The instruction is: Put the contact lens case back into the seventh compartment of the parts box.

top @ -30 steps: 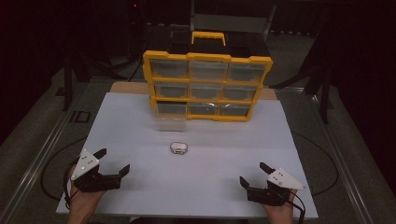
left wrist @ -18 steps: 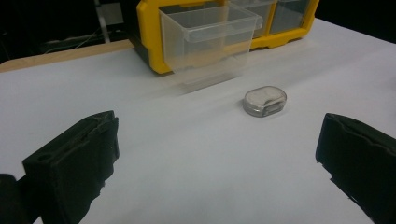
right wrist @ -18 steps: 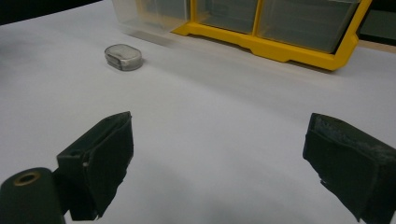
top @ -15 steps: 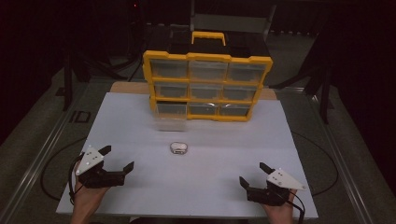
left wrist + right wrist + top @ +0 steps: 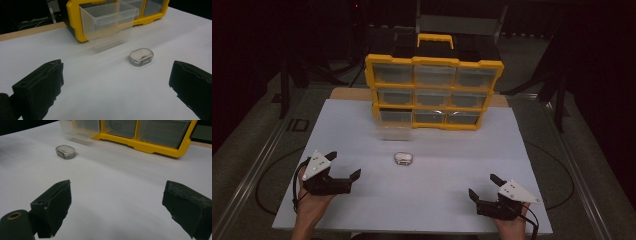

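The small case (image 5: 403,158) lies on the white surface (image 5: 437,200) just before the pulled-out drawer (image 5: 393,131), likely meant for it, and both the left gripper (image 5: 343,170) and right gripper (image 5: 482,189) hover with jaws released, neither touching it.

High view looked forward and down from 6 o'clock, far off. Both gripper views sat low, close, facing 12 o'clock; all shared the small case (image 5: 403,158) and yellow cabinet (image 5: 434,92).

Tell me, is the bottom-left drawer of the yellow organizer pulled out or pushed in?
Pulled out: the clear drawer juts from the organizer's yellow frame over the white table.
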Motion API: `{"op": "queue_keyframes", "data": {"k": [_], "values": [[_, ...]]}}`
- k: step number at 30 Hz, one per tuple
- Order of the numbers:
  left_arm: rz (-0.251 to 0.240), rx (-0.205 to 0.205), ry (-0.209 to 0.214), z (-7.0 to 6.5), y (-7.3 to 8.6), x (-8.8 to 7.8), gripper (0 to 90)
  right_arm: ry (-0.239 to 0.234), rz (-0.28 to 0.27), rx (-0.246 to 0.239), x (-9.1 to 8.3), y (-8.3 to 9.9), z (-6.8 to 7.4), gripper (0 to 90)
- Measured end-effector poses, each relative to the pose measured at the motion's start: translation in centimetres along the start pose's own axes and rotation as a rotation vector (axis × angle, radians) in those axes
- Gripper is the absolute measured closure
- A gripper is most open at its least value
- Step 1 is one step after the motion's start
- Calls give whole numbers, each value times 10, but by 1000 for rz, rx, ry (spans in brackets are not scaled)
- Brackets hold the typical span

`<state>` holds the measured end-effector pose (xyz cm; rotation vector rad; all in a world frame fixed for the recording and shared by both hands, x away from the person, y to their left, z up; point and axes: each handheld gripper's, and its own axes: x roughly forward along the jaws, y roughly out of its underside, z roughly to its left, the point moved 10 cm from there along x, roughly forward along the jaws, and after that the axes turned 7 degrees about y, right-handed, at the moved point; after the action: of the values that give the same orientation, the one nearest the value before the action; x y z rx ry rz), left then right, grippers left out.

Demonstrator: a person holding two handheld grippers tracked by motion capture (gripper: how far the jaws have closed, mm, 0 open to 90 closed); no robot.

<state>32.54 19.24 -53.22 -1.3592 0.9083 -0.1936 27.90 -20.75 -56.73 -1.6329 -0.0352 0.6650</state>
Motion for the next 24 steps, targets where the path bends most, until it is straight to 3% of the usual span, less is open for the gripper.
{"op": "queue_keyframes", "data": {"k": [24], "values": [[26,45,21,-9,-16,29,4,5,7,-5,2,1,0,86]]}}
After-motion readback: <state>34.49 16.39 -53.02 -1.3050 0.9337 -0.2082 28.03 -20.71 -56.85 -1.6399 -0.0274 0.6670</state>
